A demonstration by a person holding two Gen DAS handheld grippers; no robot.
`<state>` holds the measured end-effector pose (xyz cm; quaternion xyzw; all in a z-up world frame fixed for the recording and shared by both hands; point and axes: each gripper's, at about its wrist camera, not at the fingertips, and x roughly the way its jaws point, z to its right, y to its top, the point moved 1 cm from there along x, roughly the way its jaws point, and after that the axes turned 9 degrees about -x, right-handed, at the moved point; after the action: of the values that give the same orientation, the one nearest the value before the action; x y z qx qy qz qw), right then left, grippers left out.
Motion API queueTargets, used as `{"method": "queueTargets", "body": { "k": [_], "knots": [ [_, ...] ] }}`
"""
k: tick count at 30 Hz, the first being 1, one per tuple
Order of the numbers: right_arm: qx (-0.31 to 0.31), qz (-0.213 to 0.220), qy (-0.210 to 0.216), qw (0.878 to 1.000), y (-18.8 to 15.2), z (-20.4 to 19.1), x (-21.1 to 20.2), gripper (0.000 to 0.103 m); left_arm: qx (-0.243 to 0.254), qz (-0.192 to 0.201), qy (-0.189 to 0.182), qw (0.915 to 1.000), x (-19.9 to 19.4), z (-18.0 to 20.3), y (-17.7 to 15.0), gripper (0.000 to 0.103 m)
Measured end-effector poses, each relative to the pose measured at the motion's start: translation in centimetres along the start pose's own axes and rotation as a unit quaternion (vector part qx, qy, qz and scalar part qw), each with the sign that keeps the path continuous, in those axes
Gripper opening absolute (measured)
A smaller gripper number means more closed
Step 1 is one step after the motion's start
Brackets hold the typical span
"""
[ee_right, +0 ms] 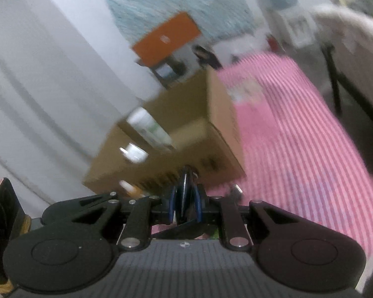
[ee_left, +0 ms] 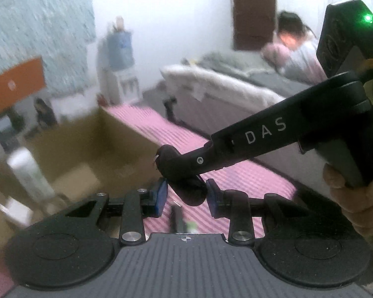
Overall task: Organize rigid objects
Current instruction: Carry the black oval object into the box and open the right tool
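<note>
Nearest the lens in the left wrist view, your left gripper [ee_left: 186,195] had its blue pads closed on a flat dark object [ee_left: 190,191], low centre of the frame. Your right gripper [ee_left: 166,164] reached in from the upper right and met the same object from above. In the right wrist view its jaws stood nearly together, clamped on that thin dark piece [ee_right: 185,193] edge-on at low centre. What the object was could not be told; blur was heavy.

Reading left to right in the left wrist view: a cardboard box [ee_left: 92,144] occupied the centre left, open-topped, with a white bottle [ee_left: 28,171] standing inside at far left and a pale flat item just beside it. A pink striped cloth [ee_left: 186,134] ran from the centre toward the lower right.

Judgement: part of the sorting appeared done, since items already sat in the box. The gripped object remained outside it, held above the cloth, so its placement was outstanding. Further loose objects, if any, could not be confirmed.
</note>
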<state>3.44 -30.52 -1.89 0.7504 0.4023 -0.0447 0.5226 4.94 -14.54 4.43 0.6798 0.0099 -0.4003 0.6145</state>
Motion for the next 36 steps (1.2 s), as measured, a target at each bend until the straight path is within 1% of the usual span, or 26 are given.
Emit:
{"method": "queueTargets", "body": {
  "k": [4,7,10,13,15,19,22,25,30,34,36],
  "knots": [
    [-0.051,0.023,0.023,0.998,3.8,-2.8,0.4,0.018,-0.006,0.019,0.025,0.9995,-1.2,-2.6,2.9,0.032],
    [-0.080,0.026,0.040,0.996,7.0,-4.3,2.1,0.018,-0.018,0.013,0.040,0.9989,-0.5,-5.0,5.1,0.032],
    [-0.088,0.011,0.053,0.995,9.8,-5.0,5.1,0.018,-0.047,-0.013,0.046,0.9977,1.6,-7.9,6.7,0.032],
    [-0.080,-0.026,0.062,0.995,12.5,-4.5,8.9,0.018,-0.083,-0.051,0.046,0.9942,4.3,-11.2,7.6,0.032],
    [-0.069,-0.056,0.065,0.994,13.9,-3.6,11.9,0.018,-0.106,-0.078,0.045,0.9903,6.5,-13.0,8.1,0.032],
    [-0.036,-0.117,0.067,0.990,15.3,-1.3,17.8,0.017,-0.129,-0.121,0.052,0.9829,9.5,-16.1,8.1,0.032],
    [-0.024,-0.151,0.062,0.986,15.4,0.3,20.9,0.017,-0.130,-0.150,0.063,0.9780,11.6,-17.2,7.6,0.032],
    [-0.015,-0.178,0.059,0.982,15.4,1.5,23.6,0.017,-0.128,-0.169,0.076,0.9744,13.0,-17.6,7.2,0.032],
    [-0.010,-0.205,0.054,0.977,15.0,2.8,26.3,0.017,-0.136,-0.188,0.087,0.9687,14.5,-18.5,6.9,0.033],
    [-0.031,-0.216,0.045,0.975,15.0,2.3,27.7,0.017,-0.138,-0.197,0.099,0.9656,14.9,-18.8,6.7,0.035],
    [-0.036,-0.220,0.042,0.974,15.1,2.1,28.3,0.017,-0.143,-0.200,0.097,0.9645,15.0,-19.0,6.6,0.037]
  ]
}}
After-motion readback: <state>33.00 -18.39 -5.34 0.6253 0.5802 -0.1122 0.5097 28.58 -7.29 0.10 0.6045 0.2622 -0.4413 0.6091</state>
